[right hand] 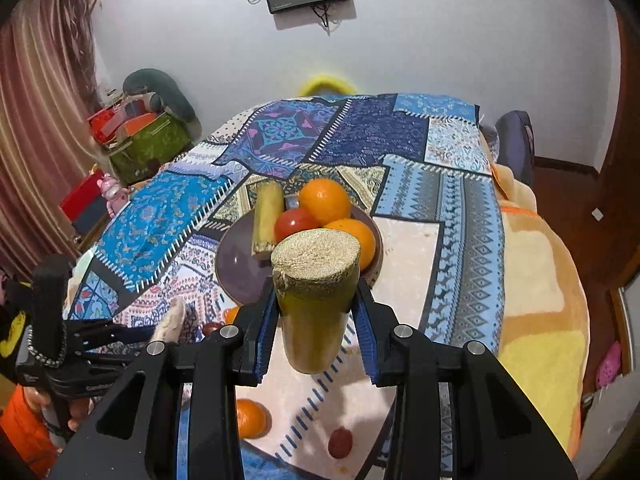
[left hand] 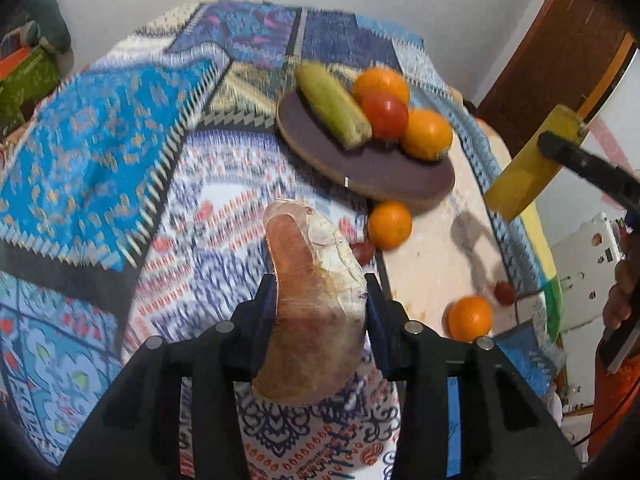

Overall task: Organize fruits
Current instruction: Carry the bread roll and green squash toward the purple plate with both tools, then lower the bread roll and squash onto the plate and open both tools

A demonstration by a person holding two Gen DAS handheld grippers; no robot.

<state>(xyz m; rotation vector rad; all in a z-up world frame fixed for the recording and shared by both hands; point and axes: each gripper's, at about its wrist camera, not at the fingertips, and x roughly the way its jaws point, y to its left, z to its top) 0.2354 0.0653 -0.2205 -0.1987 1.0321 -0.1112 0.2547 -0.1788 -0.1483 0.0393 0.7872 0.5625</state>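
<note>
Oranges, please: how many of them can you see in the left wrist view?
4: two on the plate, one behind the tomato, one right of it; one below the plate's rim; one nearer. Others may be hidden.

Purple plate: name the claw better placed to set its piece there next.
Right. The right claw holds its yellow-green stalk piece just short of the purple plate; the left claw, gripping a brown root, looks farther back.

A brown plate [right hand: 236, 264] bears a green stalk piece [right hand: 266, 220], a tomato [right hand: 294, 222] and two oranges [right hand: 325, 201] (touching); other oranges [left hand: 389, 224] lie beside it.
</note>
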